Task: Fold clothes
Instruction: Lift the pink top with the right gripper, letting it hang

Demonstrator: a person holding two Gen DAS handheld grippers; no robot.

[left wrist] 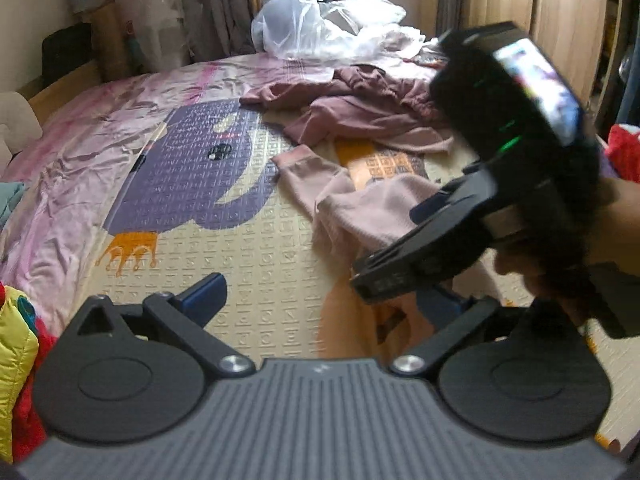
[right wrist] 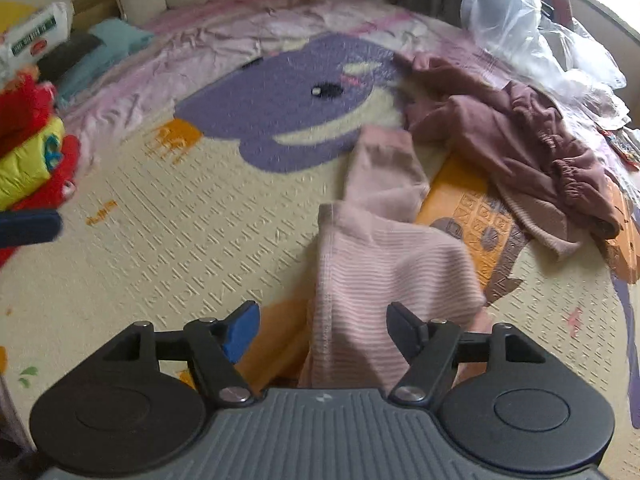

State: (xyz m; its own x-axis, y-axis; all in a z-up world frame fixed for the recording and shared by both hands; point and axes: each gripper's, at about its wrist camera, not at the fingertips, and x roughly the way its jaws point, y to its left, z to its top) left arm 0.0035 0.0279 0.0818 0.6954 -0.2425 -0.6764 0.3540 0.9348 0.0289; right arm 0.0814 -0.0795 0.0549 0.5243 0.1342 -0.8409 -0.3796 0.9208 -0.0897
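Ribbed pink garment (right wrist: 384,264) bunched on embossed mat (right wrist: 200,248); right tongs (right wrist: 322,328) spread.

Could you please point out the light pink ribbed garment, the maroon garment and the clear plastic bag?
light pink ribbed garment (right wrist: 384,264), right wrist view, ribbed body.
maroon garment (right wrist: 516,140), right wrist view, crumpled middle.
clear plastic bag (left wrist: 288,28), left wrist view, bulging side.

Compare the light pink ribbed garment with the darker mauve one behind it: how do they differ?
The light pink ribbed garment is pale and lies stretched toward the camera, its near end between the open right tool's fingers. The darker mauve garment is dusty rose, crumpled in a heap, away from both tools. Both rest unfolded on the patterned mat.
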